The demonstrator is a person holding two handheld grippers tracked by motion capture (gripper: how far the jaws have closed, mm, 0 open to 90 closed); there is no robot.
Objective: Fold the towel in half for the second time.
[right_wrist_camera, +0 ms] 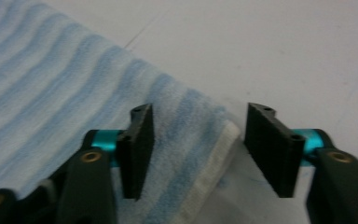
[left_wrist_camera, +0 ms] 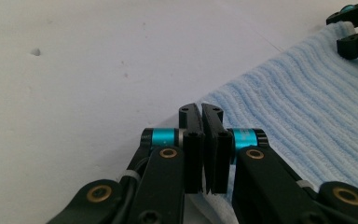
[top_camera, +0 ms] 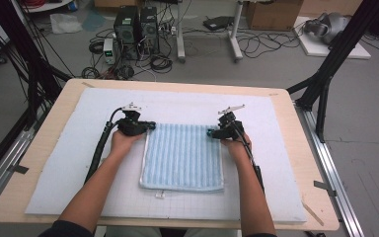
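In the middle of the desk [top_camera: 69, 98], on the pale blue mat [top_camera: 54, 163] that covers most of it, lies a blue striped towel [top_camera: 185, 155]. It is spread flat, with its far edge turned toward the far edge of the desk and its near edge, with a small tag, toward the person. It seems to be laid out like this so that both far corners can be taken at the same time, probably for a fold toward the near edge of the desk.

The left hand-held gripper [top_camera: 150, 126] is at the far left corner of the towel. In the left gripper view its jaws are pressed together, and the corner of the towel [left_wrist_camera: 307, 121] goes in between them, so I judge it is pinching this corner.

The right hand-held gripper [top_camera: 210, 132] is at the far right corner. In the right gripper view its jaws are about half spread, one over the towel [right_wrist_camera: 51, 84] and the other over the bare mat [right_wrist_camera: 284, 56] beside it. The white hem of the corner lies between the pads [right_wrist_camera: 272, 144], which do not press on it yet. So this corner is not gripped, and the right jaws need to come together on it before any lift.
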